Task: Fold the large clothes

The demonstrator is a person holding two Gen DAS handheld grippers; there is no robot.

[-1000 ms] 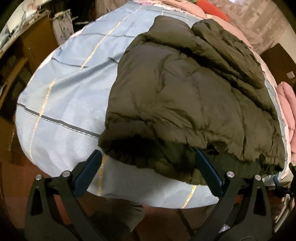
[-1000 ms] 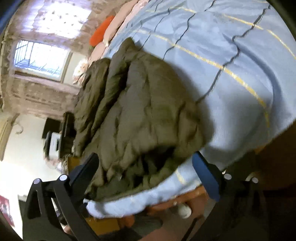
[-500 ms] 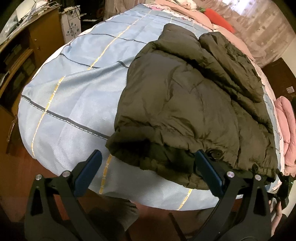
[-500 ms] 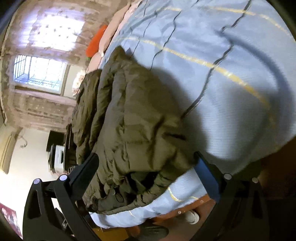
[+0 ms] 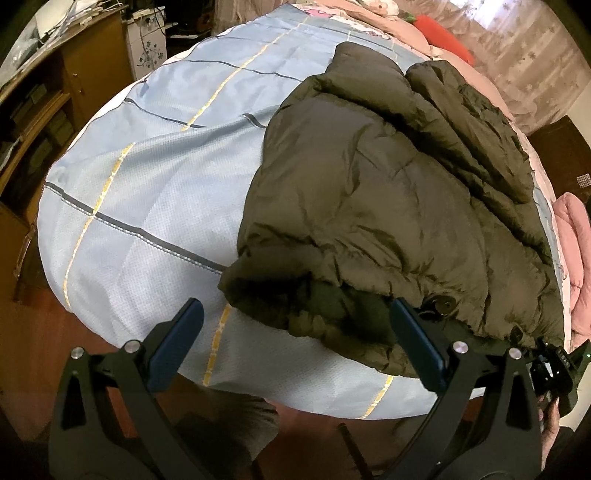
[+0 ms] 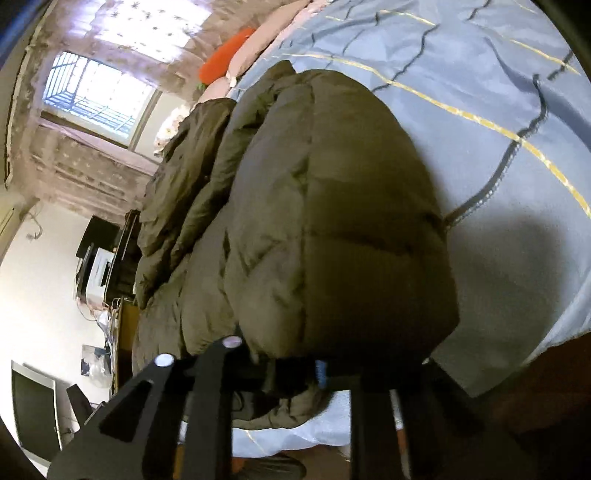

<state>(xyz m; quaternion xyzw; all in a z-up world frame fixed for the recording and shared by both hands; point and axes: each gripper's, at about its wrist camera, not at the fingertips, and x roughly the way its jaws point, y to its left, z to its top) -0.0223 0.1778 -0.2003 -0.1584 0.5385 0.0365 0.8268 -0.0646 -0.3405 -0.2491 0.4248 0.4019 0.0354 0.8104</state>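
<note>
Lying on a blue bed cover (image 5: 140, 206) with yellow and grey stripes, a dark olive padded jacket (image 5: 388, 206) is seen folded over on itself, its bulk on the right half of the bed. In the left wrist view, the left gripper (image 5: 295, 347) is held with its jaws wide apart just short of the jacket's near hem; the hem's left corner falls between the two blue pads (image 5: 177, 343), while the right pad overlaps the hem beside a dark button (image 5: 441, 303). The jacket's long axis runs away from the jaws toward the pink bedding (image 5: 388, 22) at the far end. In the right wrist view, the right gripper (image 6: 314, 365) is drawn together on the jacket's near edge, the puffed fabric bulging directly above it.
</note>
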